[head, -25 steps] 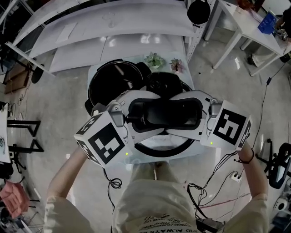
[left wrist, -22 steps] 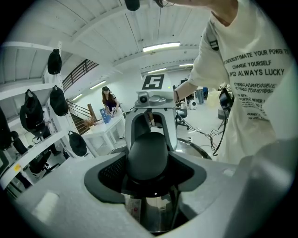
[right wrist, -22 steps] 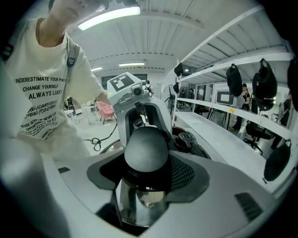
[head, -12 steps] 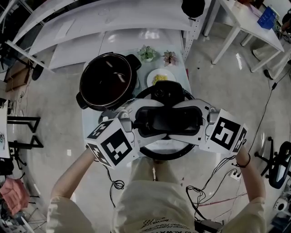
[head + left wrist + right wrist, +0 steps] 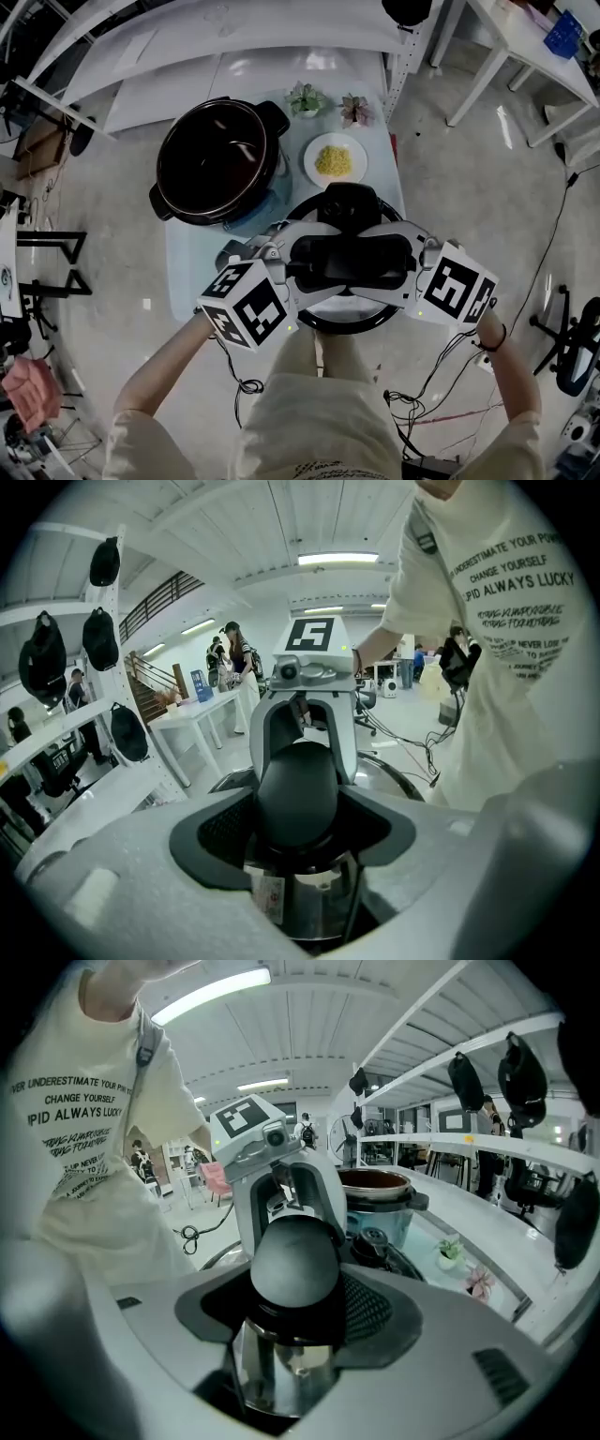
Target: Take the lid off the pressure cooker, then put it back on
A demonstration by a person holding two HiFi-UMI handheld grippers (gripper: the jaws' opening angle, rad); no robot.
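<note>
The open pressure cooker [image 5: 217, 159] stands at the table's back left, its dark inside showing. Its round black-rimmed lid [image 5: 349, 324] is held over the near end of the table. My left gripper [image 5: 302, 263] and right gripper [image 5: 397, 262] are shut on the two ends of the lid's black handle [image 5: 347, 255]. In the left gripper view the rounded handle end [image 5: 297, 794] sits between the jaws, with the right gripper's body [image 5: 309, 682] opposite. The right gripper view shows the other handle end [image 5: 293, 1260] clamped the same way, and the cooker [image 5: 375, 1190] behind it.
A white plate [image 5: 335, 160] with yellow food lies right of the cooker. Two small potted plants [image 5: 306, 97] [image 5: 356, 109] stand at the table's far end. The table's bare top [image 5: 192, 253] shows left of the lid. White shelves run behind, and cables lie on the floor.
Both grippers have carried the lid down and toward the person, off the cooker's side. The cooker and the plate, hidden a second ago, now show in full.
</note>
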